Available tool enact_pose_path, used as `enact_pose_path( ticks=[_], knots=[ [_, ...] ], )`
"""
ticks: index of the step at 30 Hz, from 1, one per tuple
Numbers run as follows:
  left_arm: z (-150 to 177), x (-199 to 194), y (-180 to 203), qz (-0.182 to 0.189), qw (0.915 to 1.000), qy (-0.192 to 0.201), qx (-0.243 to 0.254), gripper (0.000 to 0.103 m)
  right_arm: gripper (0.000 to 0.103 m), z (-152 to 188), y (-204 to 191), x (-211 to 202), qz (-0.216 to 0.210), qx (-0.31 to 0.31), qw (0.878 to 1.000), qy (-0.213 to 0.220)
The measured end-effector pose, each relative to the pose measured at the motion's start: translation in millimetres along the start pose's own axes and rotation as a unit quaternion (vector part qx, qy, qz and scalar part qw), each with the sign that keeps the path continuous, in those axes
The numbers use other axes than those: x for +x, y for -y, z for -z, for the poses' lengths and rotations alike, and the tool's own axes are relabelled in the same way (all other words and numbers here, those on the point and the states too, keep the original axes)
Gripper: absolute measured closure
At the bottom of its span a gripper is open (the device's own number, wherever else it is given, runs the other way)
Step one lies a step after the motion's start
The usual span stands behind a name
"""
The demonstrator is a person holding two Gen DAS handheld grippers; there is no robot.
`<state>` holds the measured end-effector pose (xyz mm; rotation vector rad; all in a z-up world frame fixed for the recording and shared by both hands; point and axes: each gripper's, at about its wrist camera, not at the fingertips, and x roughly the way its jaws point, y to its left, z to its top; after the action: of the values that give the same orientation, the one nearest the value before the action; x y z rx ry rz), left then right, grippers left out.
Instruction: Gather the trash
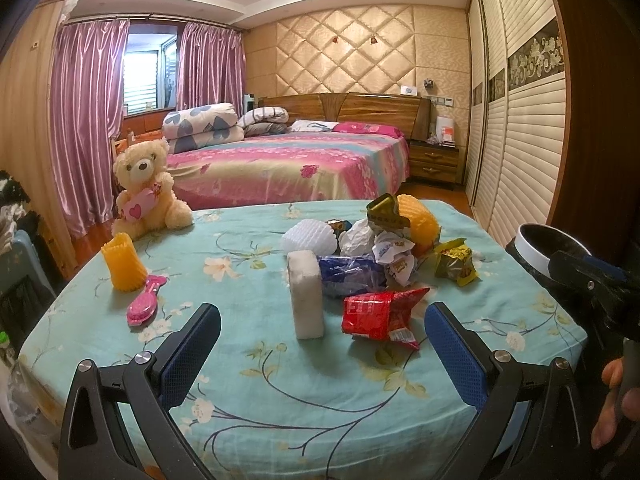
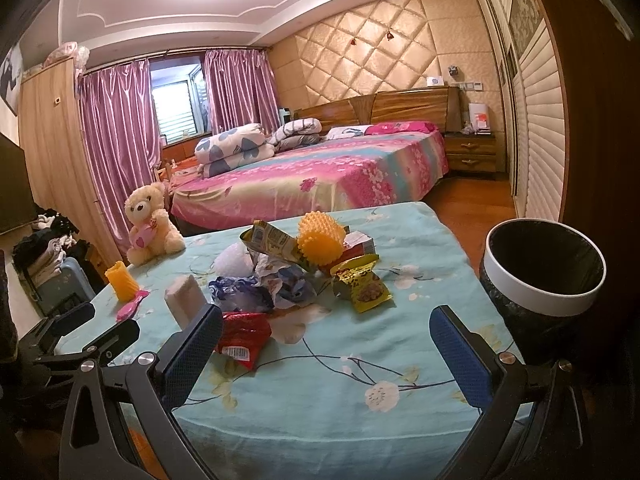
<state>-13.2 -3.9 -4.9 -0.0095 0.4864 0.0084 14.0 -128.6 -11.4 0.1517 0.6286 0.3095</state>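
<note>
Red wrapper (image 1: 380, 314) lies nearest on the table (image 1: 280, 400). We hold the left gripper (image 1: 322, 344) and right gripper (image 2: 326, 346) wide apart, both empty.

No wording is legible from where I hold my claws. The red wrapper (image 1: 380, 314) on the surface (image 1: 248, 364) carries a white barcode label, its digits too small to read. The yellow snack packet (image 2: 362, 286) shows dark printed characters I cannot make out, as does the gold-and-green packet (image 1: 386, 210) atop the pile. The crumpled white wrapper (image 1: 394, 250) bears blue and orange marks, also unreadable. The teddy bear (image 1: 146, 188) holds a pink heart sign without letters.
</note>
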Motion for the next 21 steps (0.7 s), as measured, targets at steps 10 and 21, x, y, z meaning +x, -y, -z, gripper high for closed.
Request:
enact_pose_path(
  ticks=[10, 21],
  knots=[
    [1.2, 12.6, -15.0, 0.003, 0.9996, -0.018, -0.020, 0.002, 0.000, 6.3, 2.1, 11.4, -0.032, 0.017, 0.999, -0.023],
    [3.9, 54.9, -32.7, -0.011, 0.9981, -0.057, -0.021, 0.009, 0.000, 17.0, -10.0, 44.7, -0.080, 0.023, 0.993, -0.078]
  ],
)
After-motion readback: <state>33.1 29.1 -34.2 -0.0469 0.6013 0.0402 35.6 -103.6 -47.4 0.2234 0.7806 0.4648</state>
